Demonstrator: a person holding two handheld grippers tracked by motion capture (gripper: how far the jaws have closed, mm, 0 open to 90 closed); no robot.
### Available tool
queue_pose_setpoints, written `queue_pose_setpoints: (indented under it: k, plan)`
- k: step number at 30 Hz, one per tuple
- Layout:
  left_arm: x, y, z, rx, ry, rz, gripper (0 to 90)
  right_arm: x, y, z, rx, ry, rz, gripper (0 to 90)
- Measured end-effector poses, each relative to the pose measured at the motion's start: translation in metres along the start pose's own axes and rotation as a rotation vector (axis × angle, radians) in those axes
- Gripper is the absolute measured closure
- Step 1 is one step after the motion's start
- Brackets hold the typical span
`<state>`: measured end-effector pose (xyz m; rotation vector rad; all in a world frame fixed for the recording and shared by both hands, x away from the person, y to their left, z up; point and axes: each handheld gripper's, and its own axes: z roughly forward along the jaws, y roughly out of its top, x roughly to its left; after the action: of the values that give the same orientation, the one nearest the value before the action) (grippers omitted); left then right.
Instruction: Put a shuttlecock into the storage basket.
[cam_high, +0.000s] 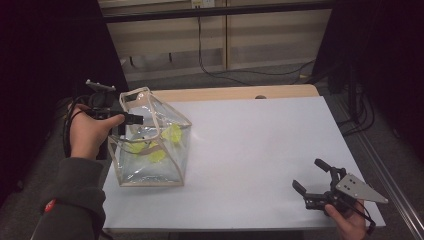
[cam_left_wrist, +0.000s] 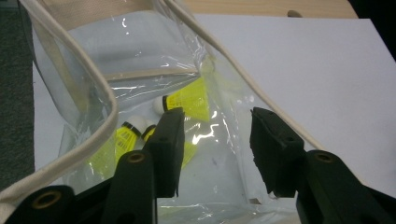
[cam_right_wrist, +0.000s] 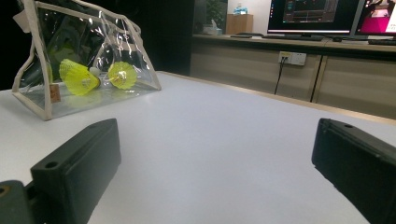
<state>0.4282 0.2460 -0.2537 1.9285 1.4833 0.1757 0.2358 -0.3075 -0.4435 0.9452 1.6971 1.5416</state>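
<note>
Fingers of the right gripper (cam_high: 311, 181) are standing wide apart with nothing between them, hovering low over the near right corner of the white table (cam_high: 260, 150), a hand (cam_high: 350, 222) gripping it from below. In the right gripper view that bare white surface is stretching away between the two black fingers (cam_right_wrist: 77, 168). Farther off, at the table's left side, a clear plastic bag (cam_high: 150, 145) with a cream trim is sitting upright, and yellow shuttlecocks (cam_high: 171, 134) are lying inside it near the bottom. The left gripper (cam_high: 131, 119) is reaching in at the bag's open top edge; the left gripper view is showing its fingers (cam_left_wrist: 170, 140) apart, with the clear wall of the bag and the shuttlecocks (cam_left_wrist: 187, 100) lying beyond them. Behind the table, cables are trailing across the floor (cam_high: 260, 75) below wooden cabinets (cam_high: 270, 35).
</note>
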Motion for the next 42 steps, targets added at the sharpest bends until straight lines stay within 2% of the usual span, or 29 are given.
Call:
queue_pose_setpoints:
  k: [6, 8, 15, 20, 22, 33, 42]
  plan:
    - [-0.009, 0.003, -0.002, -0.031, -0.041, 0.013, 46.0, 0.0, 0.0, 0.0, -0.002, 0.0, -0.002, 1.0]
    - [-0.012, 0.004, -0.003, -0.033, -0.045, 0.036, 44.1, 0.0, 0.0, 0.0, -0.002, -0.001, -0.002, 1.0]
    - [-0.025, 0.006, -0.002, -0.059, -0.091, 0.061, 37.7, 0.0, 0.0, 0.0, 0.0, 0.0, 0.0, 1.0]
    - [-0.033, 0.007, 0.0, -0.06, -0.113, 0.097, 34.1, 0.0, 0.0, 0.0, -0.002, 0.0, 0.001, 1.0]
    - [-0.035, 0.007, 0.001, -0.054, -0.135, 0.104, 32.8, 0.0, 0.0, 0.0, -0.001, 0.0, 0.002, 1.0]
    - [-0.047, 0.005, 0.005, -0.049, -0.157, 0.165, 27.5, 0.0, 0.0, 0.0, 0.0, 0.001, 0.0, 1.0]
    - [-0.063, 0.003, 0.011, -0.062, -0.219, 0.219, 22.2, 0.0, 0.0, 0.0, -0.002, 0.0, 0.001, 1.0]
